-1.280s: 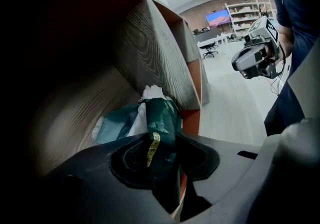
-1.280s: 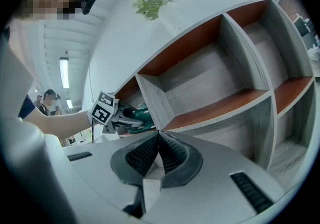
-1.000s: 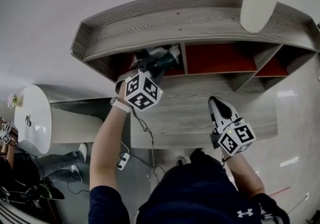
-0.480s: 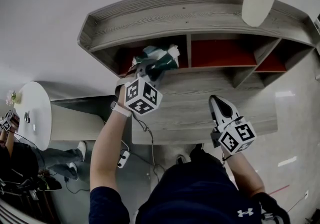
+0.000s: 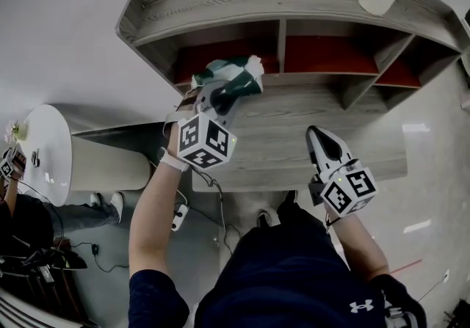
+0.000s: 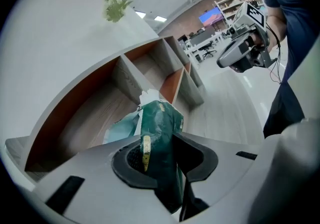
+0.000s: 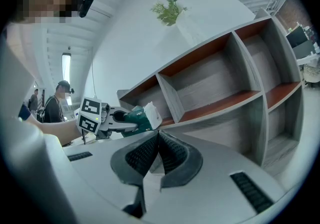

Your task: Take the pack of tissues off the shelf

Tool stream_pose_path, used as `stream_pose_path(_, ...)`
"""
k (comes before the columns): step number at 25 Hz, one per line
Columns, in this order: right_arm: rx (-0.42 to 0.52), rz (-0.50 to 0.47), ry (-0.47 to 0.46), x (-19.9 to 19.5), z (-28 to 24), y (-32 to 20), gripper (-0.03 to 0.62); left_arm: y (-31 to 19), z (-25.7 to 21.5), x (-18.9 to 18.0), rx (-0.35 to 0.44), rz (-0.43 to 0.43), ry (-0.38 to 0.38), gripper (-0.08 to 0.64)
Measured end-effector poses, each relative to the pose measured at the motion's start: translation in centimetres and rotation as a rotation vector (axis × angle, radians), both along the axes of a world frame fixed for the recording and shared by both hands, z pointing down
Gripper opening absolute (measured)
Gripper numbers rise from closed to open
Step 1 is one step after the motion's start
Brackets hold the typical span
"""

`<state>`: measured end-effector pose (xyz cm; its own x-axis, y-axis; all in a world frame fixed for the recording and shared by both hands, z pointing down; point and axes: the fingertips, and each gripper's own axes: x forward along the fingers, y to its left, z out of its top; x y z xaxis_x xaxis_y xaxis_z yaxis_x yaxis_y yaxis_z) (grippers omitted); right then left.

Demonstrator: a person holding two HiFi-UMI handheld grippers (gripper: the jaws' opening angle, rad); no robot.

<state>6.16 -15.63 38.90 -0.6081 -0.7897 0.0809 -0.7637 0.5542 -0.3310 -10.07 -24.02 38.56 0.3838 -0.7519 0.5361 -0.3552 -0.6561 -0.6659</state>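
In front of the left compartment (image 5: pixel 192 62) of the grey wooden shelf (image 5: pixel 220 18), the left gripper (image 5: pixel 220 95) (image 6: pixel 160 153) clamps the green pack of tissues (image 5: pixel 233 77) (image 6: pixel 159 120) (image 7: pixel 136 117) between its jaws, a white end poking out past the tips. The pack appears to be out of the compartment and above the wooden ledge (image 5: pixel 294 147) below, though the steep angle leaves the gap unsure. The right gripper (image 5: pixel 321 139) (image 7: pixel 159 143), jaws pressed together on nothing, hangs over that ledge, well apart to the right.
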Motion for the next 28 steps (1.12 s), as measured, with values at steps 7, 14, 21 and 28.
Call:
stream_pose_path(7, -0.011, 0.004, 0.001, -0.4, 0.4, 2.2, 0.012, 4.1, 1.2, 0.8, 0.015, 0.042, -0.028, 0.104)
stream_pose_path(14, -0.026, 0.020, 0.002, -0.6, 1.1, 4.3, 0.012, 7.2, 3.3, 0.9, 0.006, 0.058, -0.023, 0.104)
stream_pose_path(21, -0.032, 0.030, 0.006, -0.3, 1.5, 5.2, 0.012, 8.3, 6.3, 1.2, 0.004, 0.051, -0.044, 0.104)
stream_pose_path(28, -0.034, 0.048, 0.016, 0.6, 1.7, 5.3, 0.012, 7.9, 9.3, 1.1, 0.005, 0.016, -0.041, 0.104)
